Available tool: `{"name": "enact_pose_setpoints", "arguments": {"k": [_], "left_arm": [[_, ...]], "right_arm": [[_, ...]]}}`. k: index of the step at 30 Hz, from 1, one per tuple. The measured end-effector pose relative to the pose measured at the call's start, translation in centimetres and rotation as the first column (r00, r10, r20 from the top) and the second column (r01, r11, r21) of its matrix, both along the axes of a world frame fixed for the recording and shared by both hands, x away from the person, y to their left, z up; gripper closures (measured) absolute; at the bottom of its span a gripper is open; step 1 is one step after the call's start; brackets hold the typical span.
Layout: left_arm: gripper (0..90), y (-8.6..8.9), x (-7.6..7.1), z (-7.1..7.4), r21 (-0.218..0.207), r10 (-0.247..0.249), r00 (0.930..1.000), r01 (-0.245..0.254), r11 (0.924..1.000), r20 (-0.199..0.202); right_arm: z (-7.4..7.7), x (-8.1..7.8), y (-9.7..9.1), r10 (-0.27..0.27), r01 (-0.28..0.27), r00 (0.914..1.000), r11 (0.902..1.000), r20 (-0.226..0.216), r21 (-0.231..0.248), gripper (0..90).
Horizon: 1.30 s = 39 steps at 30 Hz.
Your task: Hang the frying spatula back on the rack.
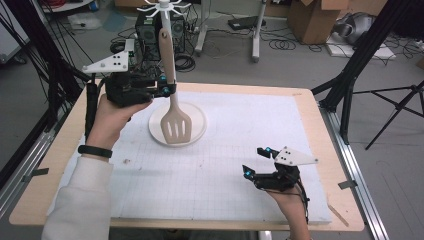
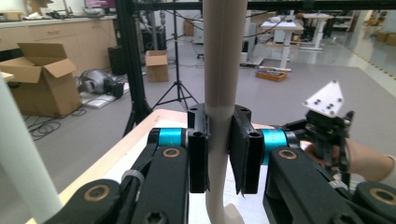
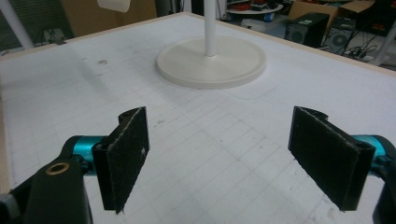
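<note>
A beige slotted spatula [image 1: 175,125] hangs upright, its blade low over the round white base [image 1: 195,136] of a utensil stand. The stand's hooked top [image 1: 165,6] rises behind the handle. My left gripper [image 1: 167,90] is shut on the spatula's handle [image 2: 219,70], which runs straight up between its jaws in the left gripper view [image 2: 219,116]. My right gripper [image 1: 255,161] rests open low over the mat at the front right. Its jaws [image 3: 224,140] hold nothing and face the stand's base [image 3: 243,70] and white pole [image 3: 210,28].
A white gridded mat [image 1: 225,170] covers the wooden table [image 1: 45,185]. A small scrap [image 1: 126,161] lies on the mat's left side. Black tripod legs [image 1: 350,80] stand off the right edge, with computer cases [image 1: 150,30] and cables behind the table.
</note>
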<state>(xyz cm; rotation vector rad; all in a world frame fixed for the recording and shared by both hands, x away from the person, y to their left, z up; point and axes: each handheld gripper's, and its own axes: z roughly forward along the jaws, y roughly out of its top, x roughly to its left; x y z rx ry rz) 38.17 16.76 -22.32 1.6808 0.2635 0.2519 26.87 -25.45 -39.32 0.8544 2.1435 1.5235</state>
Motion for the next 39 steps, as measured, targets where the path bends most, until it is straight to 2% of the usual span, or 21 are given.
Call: {"name": "enact_pose_setpoints", "arguments": {"k": [5,11,14,28,30,39], "left_arm": [[78.3,-0.2,1.4,0.5,0.005,0.02,0.9996,-0.019,0.9998,-0.021],[78.3,0.1,2.8,0.4,0.012,0.058,0.997,-0.058,0.9983,-0.052],[78.3,0.3,3.4,0.2,0.008,0.072,0.9952,-0.072,0.9974,-0.066],[78.2,0.5,4.7,-0.4,-0.017,0.101,0.9891,-0.104,0.9945,-0.107],[78.3,0.4,4.9,-0.5,-0.013,0.099,0.9892,-0.101,0.9948,-0.108],[78.2,0.4,5.4,-0.8,-0.002,0.101,0.9882,-0.102,0.9948,-0.115]], "right_arm": [[0.0,0.0,-0.6,-0.015,0.014,0.9999,0.9998,0.006,0.013,18.8],[0.1,0.0,-0.9,-0.014,0.013,0.9998,0.9996,0.013,0.025,18.8],[0.1,-0.1,-1.0,-0.013,0.013,0.9999,0.9993,0.002,0.036,18.8],[0.0,0.0,-1.0,-0.001,0.0,1.0,0.999,0.009,0.044,19.0],[0.1,-0.1,-0.9,0.001,0.0,1.0,0.9988,-0.001,0.049,19.0],[0.1,-0.1,-0.9,0.012,-0.013,0.9999,0.9987,0.008,0.049,19.1]]}}
